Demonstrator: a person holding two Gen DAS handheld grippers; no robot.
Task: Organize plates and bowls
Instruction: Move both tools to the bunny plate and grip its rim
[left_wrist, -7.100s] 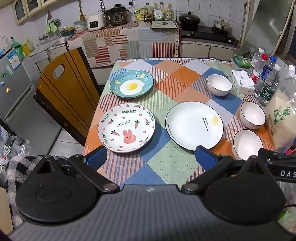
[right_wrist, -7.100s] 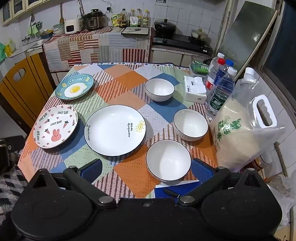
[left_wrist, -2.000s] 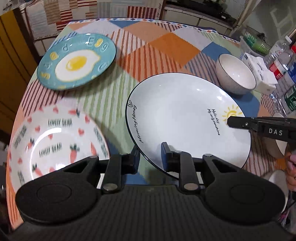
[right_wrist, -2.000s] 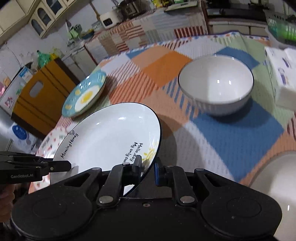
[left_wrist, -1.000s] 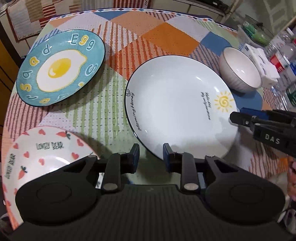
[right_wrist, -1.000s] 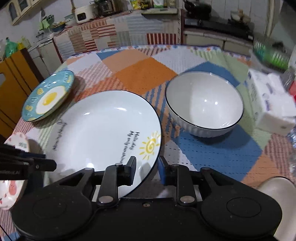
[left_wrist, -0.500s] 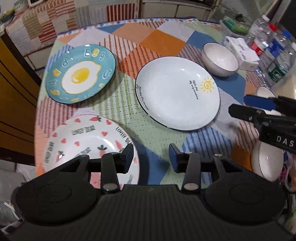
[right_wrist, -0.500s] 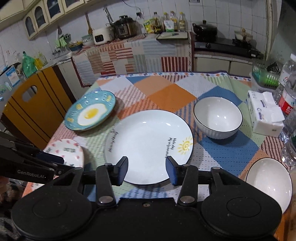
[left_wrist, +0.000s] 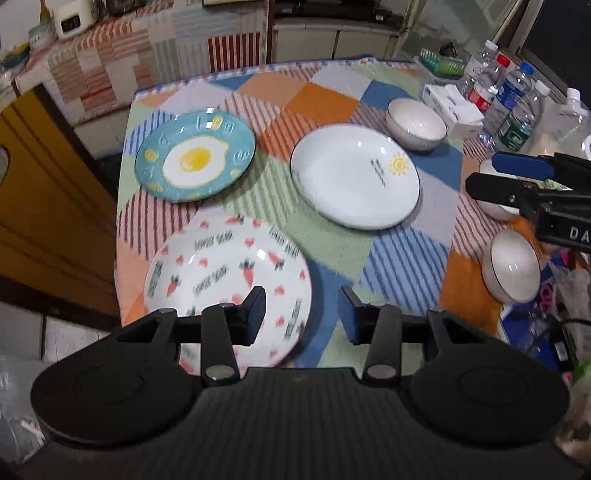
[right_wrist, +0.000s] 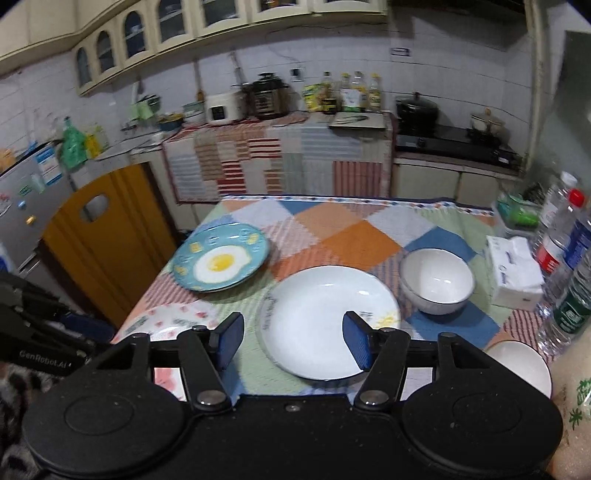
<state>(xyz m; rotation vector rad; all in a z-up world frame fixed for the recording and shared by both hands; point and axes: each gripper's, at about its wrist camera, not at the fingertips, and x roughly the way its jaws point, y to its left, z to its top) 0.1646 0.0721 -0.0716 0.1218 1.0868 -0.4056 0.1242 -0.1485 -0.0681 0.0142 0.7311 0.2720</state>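
Left gripper (left_wrist: 302, 314) — fingers spread wide, nothing between them, raised over the near edge of the table; its left pad (left_wrist: 255, 309) overlaps the carrot-and-heart plate.
Right gripper (right_wrist: 293, 341) — fingers likewise wide apart and empty, raised above the near side of the white sun plate.
Carrot-and-heart plate (left_wrist: 218, 273) — flat on the patchwork tablecloth (left_wrist: 332, 99), near left corner.
White sun plate (left_wrist: 354, 175) — flat, middle of the table, apart from the other plates.
Blue egg plate (left_wrist: 195, 160) — flat, far left, beyond the carrot-and-heart plate.
Far bowl (left_wrist: 415, 123) — upright, just beyond the white sun plate, beside a tissue pack (right_wrist: 513, 273).
Middle bowl (left_wrist: 495, 208) — right edge, partly hidden behind the right gripper in the left wrist view.
Near bowl (left_wrist: 515, 266) — upright, right near corner.
Water bottles (left_wrist: 513, 103) — standing in a cluster at the far right edge.
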